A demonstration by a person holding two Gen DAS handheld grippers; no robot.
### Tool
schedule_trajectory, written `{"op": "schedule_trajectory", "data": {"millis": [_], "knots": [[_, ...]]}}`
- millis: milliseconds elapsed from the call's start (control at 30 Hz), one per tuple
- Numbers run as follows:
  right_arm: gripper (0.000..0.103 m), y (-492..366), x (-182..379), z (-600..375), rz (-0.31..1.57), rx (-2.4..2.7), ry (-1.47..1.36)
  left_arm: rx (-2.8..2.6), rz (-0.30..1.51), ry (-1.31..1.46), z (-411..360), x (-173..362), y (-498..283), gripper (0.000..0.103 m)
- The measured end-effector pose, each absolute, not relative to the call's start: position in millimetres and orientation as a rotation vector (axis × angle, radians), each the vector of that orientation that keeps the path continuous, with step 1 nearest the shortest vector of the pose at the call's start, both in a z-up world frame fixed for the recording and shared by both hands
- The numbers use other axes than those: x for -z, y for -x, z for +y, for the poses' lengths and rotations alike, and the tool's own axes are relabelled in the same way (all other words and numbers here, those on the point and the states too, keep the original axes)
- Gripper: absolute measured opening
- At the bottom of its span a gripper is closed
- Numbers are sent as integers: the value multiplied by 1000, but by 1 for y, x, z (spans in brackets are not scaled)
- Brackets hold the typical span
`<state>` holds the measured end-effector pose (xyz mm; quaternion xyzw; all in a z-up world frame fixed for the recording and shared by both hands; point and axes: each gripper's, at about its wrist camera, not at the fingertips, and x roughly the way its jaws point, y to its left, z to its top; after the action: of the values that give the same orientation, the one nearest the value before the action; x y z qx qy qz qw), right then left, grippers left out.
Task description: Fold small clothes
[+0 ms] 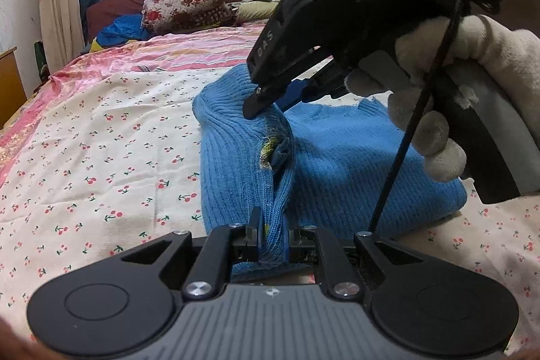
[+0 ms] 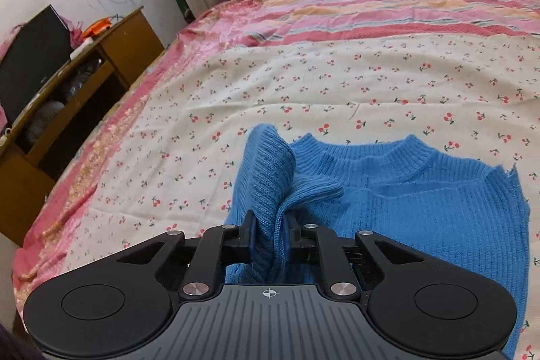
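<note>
My left gripper (image 1: 269, 237) is closed on a pinch of the blue sweater's (image 1: 341, 157) side edge near the hem, and my right gripper (image 2: 270, 237) is closed on the same raised edge farther toward the neck. The sweater lies on the cherry-print sheet (image 2: 303, 90), its collar (image 2: 401, 150) pointing away toward the pink striped blanket (image 2: 371, 9). I judge the knit light, soft and stretchy, so it will sag between two holds; gripping the edge in both places seems right.

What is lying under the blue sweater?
The blue sweater lies on the cherry-print sheet, which shows all around it. Whether anything else sits beneath cannot be seen; the knit covers that.
</note>
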<state>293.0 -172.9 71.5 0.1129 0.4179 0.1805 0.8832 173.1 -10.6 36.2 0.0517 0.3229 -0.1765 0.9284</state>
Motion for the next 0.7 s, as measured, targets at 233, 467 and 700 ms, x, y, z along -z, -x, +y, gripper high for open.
{"op": "schedule_trajectory", "data": {"millis": [233, 467, 700], "knots": [[14, -285, -84, -187, 832, -374, -224, 385, 654, -92, -21, -47, -174, 17], [13, -281, -91, -209, 813, -353, -233, 413, 645, -81, -37, -54, -174, 17], [13, -277, -99, -237, 790, -323, -224, 469, 643, -56, -60, -61, -178, 17]]}}
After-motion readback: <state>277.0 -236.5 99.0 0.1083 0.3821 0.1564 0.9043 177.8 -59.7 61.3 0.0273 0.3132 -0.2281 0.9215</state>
